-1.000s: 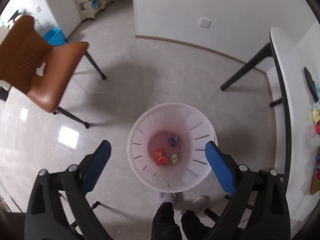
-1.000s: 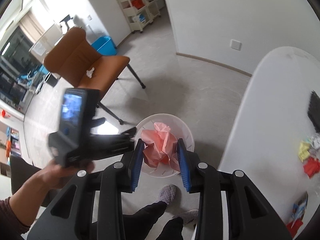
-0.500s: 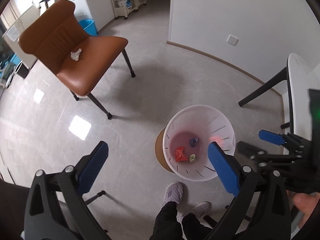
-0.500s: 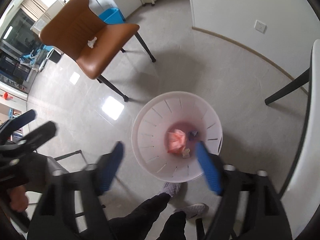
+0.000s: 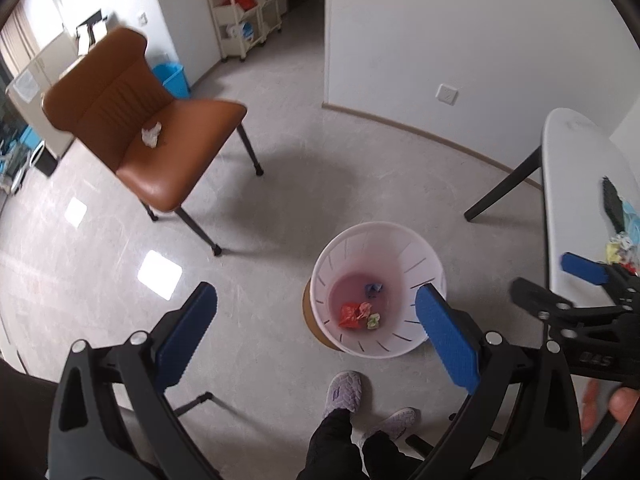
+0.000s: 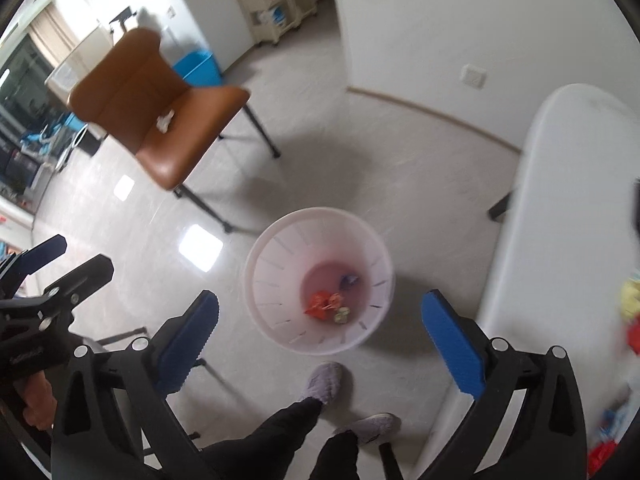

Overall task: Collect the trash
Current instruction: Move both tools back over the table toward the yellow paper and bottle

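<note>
A white slotted trash bin (image 5: 424, 256) stands on the floor and holds several trash pieces, among them a red-pink wad (image 5: 352, 314); it also shows in the right wrist view (image 6: 276, 264). My left gripper (image 5: 316, 340) is open and empty, high above the floor to the bin's left. My right gripper (image 6: 320, 340) is open and empty above the bin's near rim. A crumpled white tissue (image 5: 151, 135) lies on the brown chair seat (image 5: 172, 160). More coloured trash (image 6: 634, 312) lies on the white table (image 6: 560, 200).
The brown chair (image 6: 160, 120) stands left of the bin. The white table's black leg (image 5: 504, 184) is to the bin's right. The person's feet (image 5: 344, 394) are just in front of the bin. A blue tub (image 5: 174, 80) and a shelf cart (image 5: 244, 8) stand by the far wall.
My right gripper opened and the pink wad it held dropped into the bin. Both grippers have since pulled up and back from the bin, the left one swinging left.
</note>
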{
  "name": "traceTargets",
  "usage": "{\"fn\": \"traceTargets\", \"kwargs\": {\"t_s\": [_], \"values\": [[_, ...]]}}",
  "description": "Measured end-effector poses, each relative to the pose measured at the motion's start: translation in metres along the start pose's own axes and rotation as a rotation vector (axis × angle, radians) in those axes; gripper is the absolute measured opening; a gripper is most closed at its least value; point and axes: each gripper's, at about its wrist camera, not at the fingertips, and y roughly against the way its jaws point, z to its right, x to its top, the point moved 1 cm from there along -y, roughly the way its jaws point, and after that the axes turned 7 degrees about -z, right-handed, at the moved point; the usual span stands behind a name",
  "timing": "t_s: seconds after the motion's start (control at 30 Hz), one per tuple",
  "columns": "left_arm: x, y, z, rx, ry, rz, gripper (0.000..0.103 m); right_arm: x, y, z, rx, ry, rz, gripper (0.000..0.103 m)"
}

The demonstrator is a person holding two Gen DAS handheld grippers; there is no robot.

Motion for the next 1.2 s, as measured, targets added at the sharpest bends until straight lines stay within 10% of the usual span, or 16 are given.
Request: {"fn": "traceTargets", "kwargs": {"t_s": [0.5,1.2], "values": [[-0.030,0.071,0.124,-0.160,-0.244,0.053,0.095,-0.095,0.146,0.103,-0.136,-0.253,0.182,0.101],[-0.056,0.080,0.249,-0.245,-0.545,0.058,0.095,-0.194,0.177,0.206,-0.172,-0.604,0.228,0.101]]}}
